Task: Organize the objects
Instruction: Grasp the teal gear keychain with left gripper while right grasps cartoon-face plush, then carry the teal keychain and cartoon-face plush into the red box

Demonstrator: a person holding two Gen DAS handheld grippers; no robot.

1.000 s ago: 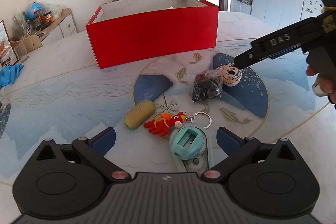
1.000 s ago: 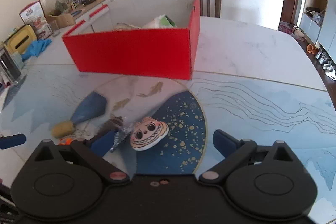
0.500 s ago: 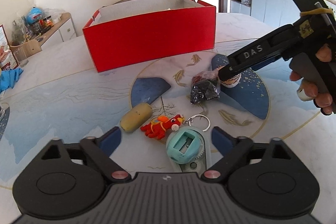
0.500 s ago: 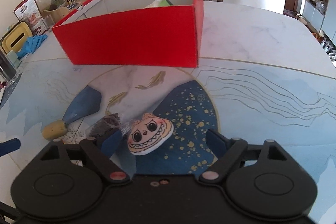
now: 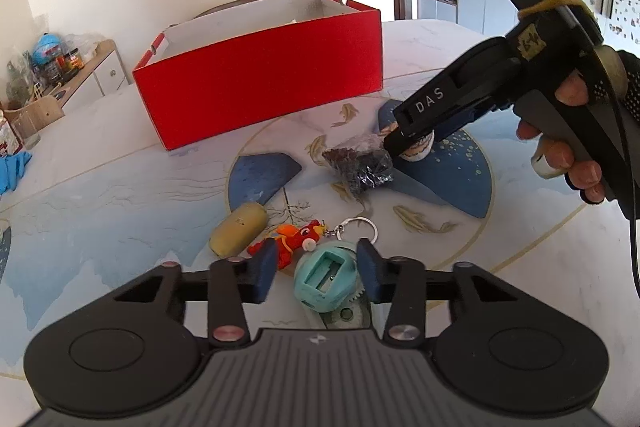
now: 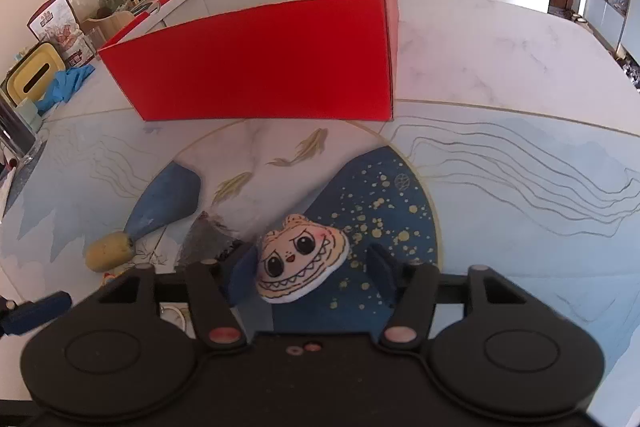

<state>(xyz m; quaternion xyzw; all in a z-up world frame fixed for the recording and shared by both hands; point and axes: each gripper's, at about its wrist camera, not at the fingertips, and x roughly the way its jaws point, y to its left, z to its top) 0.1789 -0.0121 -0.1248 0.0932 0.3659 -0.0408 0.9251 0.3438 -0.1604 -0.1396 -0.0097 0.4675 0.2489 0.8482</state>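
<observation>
On the table [image 6: 500,51], in front of the red box [image 6: 260,59], 2 grabs are being set up at once. Each claw is part-way open and straddles its target without pressing it yet. The right gripper [image 6: 310,267] brackets the grinning plush face [image 6: 301,259], which lies on the dark blue spotted patch, face up, chin toward the camera, its long axis running across the jaws. It looks soft and light, so a squeeze across the cheeks should hold, though it will likely squash. The left gripper [image 5: 316,273] flanks the teal pencil sharpener [image 5: 326,281], hard plastic and probably slick, slot upward and slightly tilted; its flat sides seem the best hold. Just beside it lie the red dragon keychain [image 5: 294,241], the yellow capsule [image 5: 239,234] and a crinkly dark packet [image 5: 360,167].
</observation>
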